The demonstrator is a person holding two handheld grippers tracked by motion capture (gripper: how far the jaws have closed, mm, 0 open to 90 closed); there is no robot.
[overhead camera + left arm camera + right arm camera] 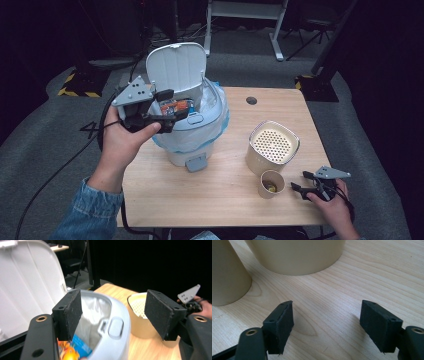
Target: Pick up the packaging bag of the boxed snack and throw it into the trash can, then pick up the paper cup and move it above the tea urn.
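A white pedal bin [197,131] stands at the table's left with its lid [176,65] tipped up and a white liner inside. An orange and blue packet [175,106] lies in the bin, and its corner [72,350] shows low in the left gripper view. My left gripper [170,109] hovers at the bin's left rim, open, with nothing between its pads [113,305]. My right gripper [301,182] rests low near the table's front right, open and empty [327,315], just right of a small paper cup [271,184].
A beige container with a perforated top [272,145] stands behind the cup, also close ahead in the right gripper view [297,255]. The cup [227,277] holds something yellowish. The wooden table [215,200] has a dark hole [251,100] at the back. Grey carpet surrounds it.
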